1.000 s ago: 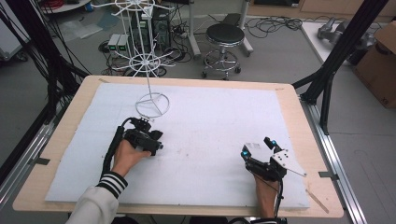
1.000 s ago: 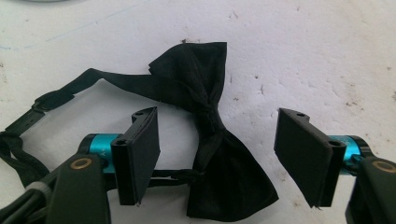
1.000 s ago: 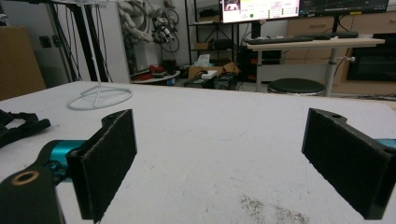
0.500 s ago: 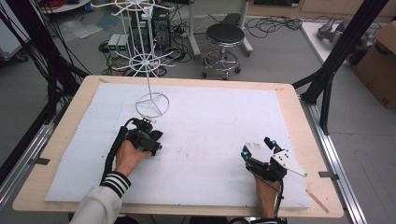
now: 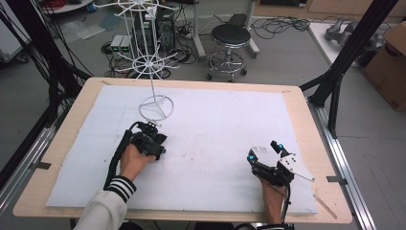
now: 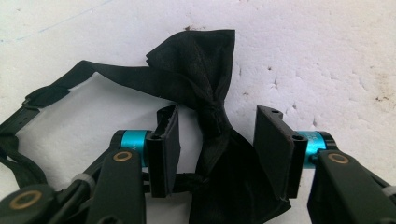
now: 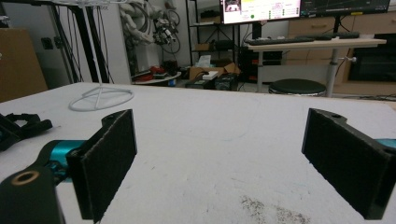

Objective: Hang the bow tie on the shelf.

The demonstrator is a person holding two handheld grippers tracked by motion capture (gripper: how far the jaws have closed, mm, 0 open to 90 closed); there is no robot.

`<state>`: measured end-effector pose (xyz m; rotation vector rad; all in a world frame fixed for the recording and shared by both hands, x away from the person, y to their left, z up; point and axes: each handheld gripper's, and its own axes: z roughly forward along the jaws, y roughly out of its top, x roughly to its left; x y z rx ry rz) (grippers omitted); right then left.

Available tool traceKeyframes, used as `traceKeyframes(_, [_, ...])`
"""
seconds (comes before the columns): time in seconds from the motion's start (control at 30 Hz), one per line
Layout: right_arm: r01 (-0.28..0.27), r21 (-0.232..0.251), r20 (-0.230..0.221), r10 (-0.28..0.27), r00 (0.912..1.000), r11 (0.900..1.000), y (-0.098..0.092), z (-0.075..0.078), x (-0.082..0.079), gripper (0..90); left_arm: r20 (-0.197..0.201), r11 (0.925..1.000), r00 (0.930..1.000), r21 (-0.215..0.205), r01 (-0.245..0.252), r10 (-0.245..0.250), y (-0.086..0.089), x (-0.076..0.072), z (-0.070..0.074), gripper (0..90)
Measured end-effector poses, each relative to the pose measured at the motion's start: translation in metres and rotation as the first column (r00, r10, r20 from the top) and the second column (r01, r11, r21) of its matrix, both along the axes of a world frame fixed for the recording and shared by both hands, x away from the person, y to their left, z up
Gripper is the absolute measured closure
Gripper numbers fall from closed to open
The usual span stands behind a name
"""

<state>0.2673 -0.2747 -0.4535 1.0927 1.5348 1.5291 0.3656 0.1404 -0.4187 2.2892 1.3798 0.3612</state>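
high view: fixed above the person's side, looking forward and down on the whole table (image 5: 67, 143), floor and stool (image 5: 231, 36) beyond. left gripper view: rides the left gripper (image 6: 217, 140), aimed steeply down, very close to the white sheet (image 6: 327, 56). right gripper view: rides the right gripper (image 7: 219, 163), low and nearly level, facing across the table to shelves and a monitor (image 7: 259, 9). high and right gripper views share the white wire stand (image 5: 154, 108) (image 7: 100, 99).
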Motion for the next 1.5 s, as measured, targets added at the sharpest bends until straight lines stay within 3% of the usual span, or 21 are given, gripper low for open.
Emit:
traceKeyframes(0.1, [-0.001, -0.004, 0.001, 0.001, 1.0000, 1.000, 0.000, 0.000, 0.000, 9.3, 0.007, 1.0000, 1.0000, -0.006, 0.004, -0.004, 0.002, 0.000, 0.001, 64.2])
traceKeyframes(0.3, [0.000, -0.006, 0.003, 0.000, 1.0000, 1.000, 0.000, 0.000, 0.000, 9.3, 0.018, 0.9998, 0.9997, -0.011, 0.019, -0.018, 0.003, -0.001, 0.002, 74.4])
traceKeyframes(0.7, [0.000, -0.003, 0.000, 0.000, 1.0000, 1.000, 0.000, 0.000, 0.000, 9.3, 0.034, 0.9989, 0.9984, -0.008, 0.046, -0.045, 0.006, -0.001, 0.003, 76.4])
traceKeyframes(0.93, [0.000, -0.006, -0.001, 0.000, 1.0000, 1.000, 0.000, 0.000, 0.000, 9.3, 0.128, 0.9969, 0.9890, -0.016, 0.077, -0.074, 0.009, -0.006, 0.009, 76.5])
traceKeyframes(1.23, [0.000, -0.006, -0.002, 0.000, 1.0000, 1.000, 0.000, 0.000, 0.000, 9.3, 0.286, 0.9930, 0.9548, -0.061, 0.100, -0.079, 0.014, -0.014, 0.023, 76.4])
traceKeyframes(1.3, [0.001, -0.005, -0.001, -0.001, 1.0000, 1.000, 0.000, 0.000, 0.000, 9.3, 0.325, 0.9914, 0.9421, -0.068, 0.111, -0.083, 0.016, -0.016, 0.026, 76.5])
traceKeyframes(1.5, [0.001, -0.008, -0.001, -0.001, 1.0000, 1.000, 0.001, 0.000, 0.000, 9.3, 0.448, 0.9865, 0.8910, -0.100, 0.130, -0.072, 0.021, -0.023, 0.036, 76.5])
